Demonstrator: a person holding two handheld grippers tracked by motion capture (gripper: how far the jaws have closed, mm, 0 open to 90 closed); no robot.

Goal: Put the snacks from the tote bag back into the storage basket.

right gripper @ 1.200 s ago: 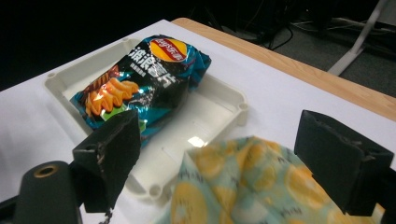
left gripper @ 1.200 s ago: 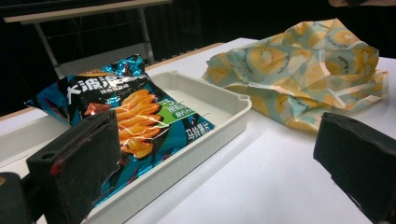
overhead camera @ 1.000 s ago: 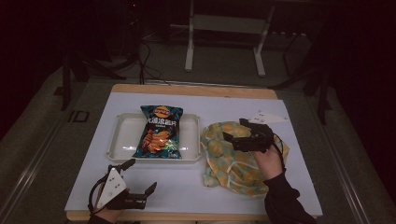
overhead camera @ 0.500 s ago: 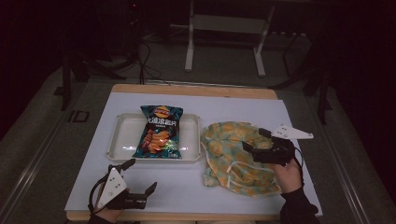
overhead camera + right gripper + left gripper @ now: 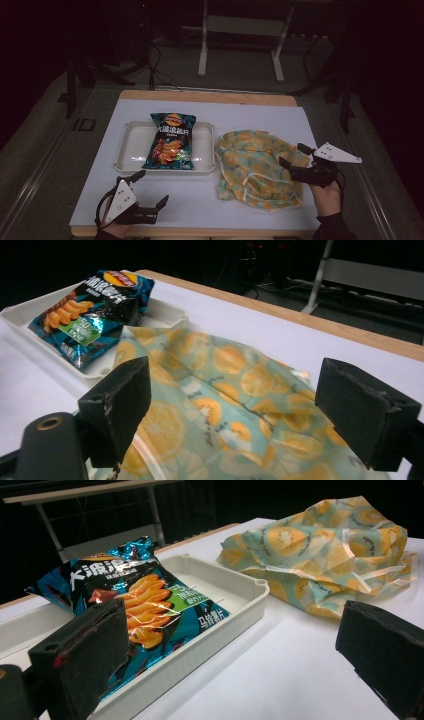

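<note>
A blue bag of chips [image 5: 171, 141] [image 5: 130, 605] [image 5: 92, 305] lies in a white tray [image 5: 131, 150] [image 5: 235, 587] [image 5: 160, 312] on the table's left half. To its right lies a crumpled teal bag printed with orange slices [image 5: 255, 167] [image 5: 330, 555] [image 5: 220, 390]. My right gripper [image 5: 296, 160] [image 5: 235, 405] stands open at that bag's right edge, nothing between its jaws. My left gripper [image 5: 150, 188] [image 5: 240, 655] rests open near the front left edge, below the tray, holding nothing.
The white tabletop [image 5: 260, 117] has a wooden rim at the back. Beyond it stand a metal frame's legs [image 5: 202, 47] and cables on a dark floor. Bare table lies between the tray and the front edge.
My right gripper moved from above the patterned bag to its right edge and toward me. The left gripper stayed put.
</note>
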